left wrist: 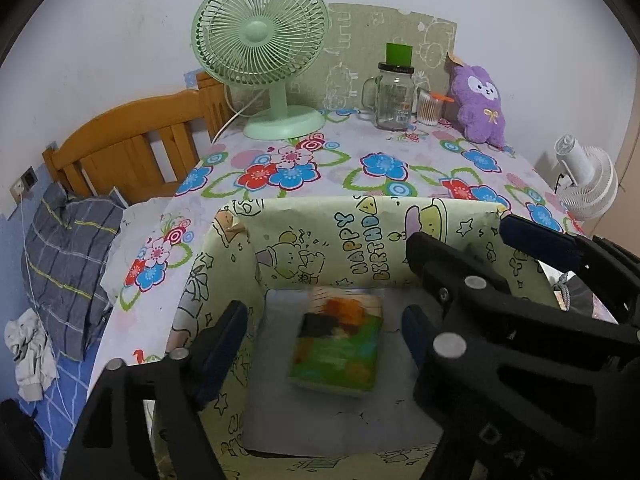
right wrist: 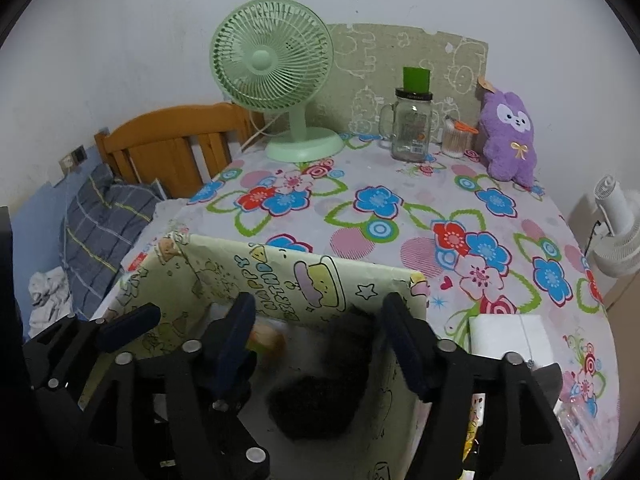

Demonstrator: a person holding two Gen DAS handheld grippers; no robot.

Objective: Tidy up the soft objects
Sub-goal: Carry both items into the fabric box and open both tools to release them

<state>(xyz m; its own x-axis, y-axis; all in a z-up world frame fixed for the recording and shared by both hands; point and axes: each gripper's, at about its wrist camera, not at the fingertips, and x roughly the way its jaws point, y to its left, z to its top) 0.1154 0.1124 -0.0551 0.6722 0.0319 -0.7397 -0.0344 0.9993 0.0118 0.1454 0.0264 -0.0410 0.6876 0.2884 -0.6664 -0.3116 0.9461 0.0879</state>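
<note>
Left wrist view: left gripper [left wrist: 320, 344] hung jaws apart over the box [left wrist: 360, 220], colourful soft block [left wrist: 338, 344] lying loose inside, apparently dropped for sorting; right wrist view: right gripper [right wrist: 316, 344] likewise apart above a dark fuzzy object [right wrist: 324, 396] in that box.

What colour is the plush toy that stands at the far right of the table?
Purple, with a white face and a small yellow bow: the plush toy shows best in the right wrist view.

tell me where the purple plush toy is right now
In both wrist views the purple plush toy sits upright at the table's far right corner, beside the cotton swab jar.
</note>
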